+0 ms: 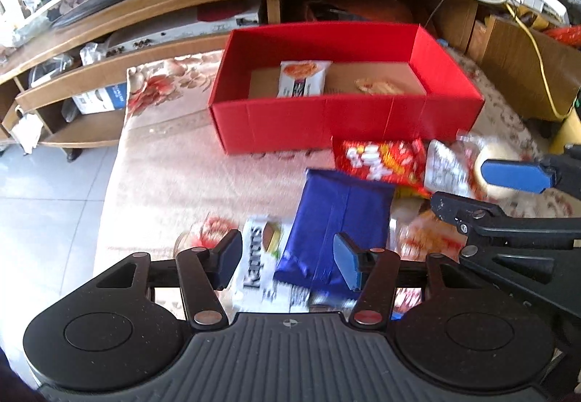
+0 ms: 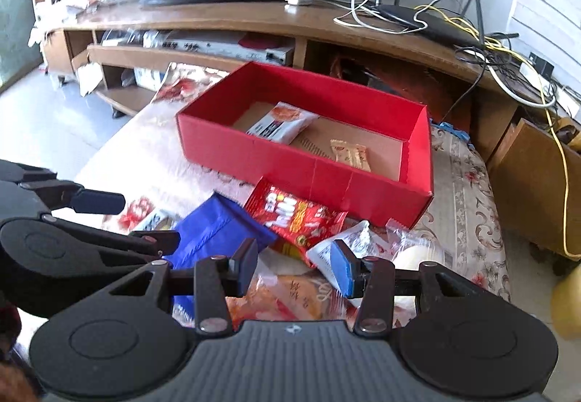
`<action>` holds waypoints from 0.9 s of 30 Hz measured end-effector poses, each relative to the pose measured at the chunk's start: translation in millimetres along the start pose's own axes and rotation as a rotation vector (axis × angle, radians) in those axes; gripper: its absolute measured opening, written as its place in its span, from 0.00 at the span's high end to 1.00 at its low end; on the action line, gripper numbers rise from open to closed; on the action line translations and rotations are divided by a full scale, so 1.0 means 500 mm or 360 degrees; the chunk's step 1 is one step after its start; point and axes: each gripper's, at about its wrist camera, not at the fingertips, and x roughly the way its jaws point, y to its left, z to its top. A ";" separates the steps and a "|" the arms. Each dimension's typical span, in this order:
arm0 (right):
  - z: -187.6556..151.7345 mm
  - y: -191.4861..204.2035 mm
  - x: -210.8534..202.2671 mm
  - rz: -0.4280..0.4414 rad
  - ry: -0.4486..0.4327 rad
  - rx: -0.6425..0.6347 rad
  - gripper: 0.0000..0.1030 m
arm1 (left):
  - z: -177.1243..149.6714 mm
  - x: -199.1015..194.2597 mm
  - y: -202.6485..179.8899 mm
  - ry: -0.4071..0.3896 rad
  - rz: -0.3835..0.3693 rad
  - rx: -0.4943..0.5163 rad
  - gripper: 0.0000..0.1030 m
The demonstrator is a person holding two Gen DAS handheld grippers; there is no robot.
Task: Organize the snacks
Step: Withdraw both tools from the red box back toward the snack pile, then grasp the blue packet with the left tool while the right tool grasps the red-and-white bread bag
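I am holding my left tool (image 1: pixel 287 258) partly open over the blue packet (image 1: pixel 341 216) and my right tool (image 2: pixel 296 266) empty, jaws apart above the snack pile, the red box (image 2: pixel 312 169) sitting just beyond both.

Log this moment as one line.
phase: over snack pile | left gripper: open above blue foil packet | right gripper: open above orange plastic packet | red cardboard box: two packets inside

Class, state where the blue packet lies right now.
The blue packet lies on the cloth in front of the red box, just left of the red snack bag, in both wrist views.
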 end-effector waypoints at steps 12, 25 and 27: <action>-0.022 0.033 0.002 0.0028 0.0056 -0.0084 0.57 | -0.031 -0.003 0.010 0.0044 0.0023 0.0020 0.39; -0.033 0.058 0.004 -0.0003 0.0073 -0.0176 0.57 | -0.044 0.001 0.011 0.0080 0.0053 0.0048 0.39; -0.032 0.060 0.005 0.0000 0.0076 -0.0179 0.57 | -0.045 0.000 0.012 0.0082 0.0050 0.0048 0.39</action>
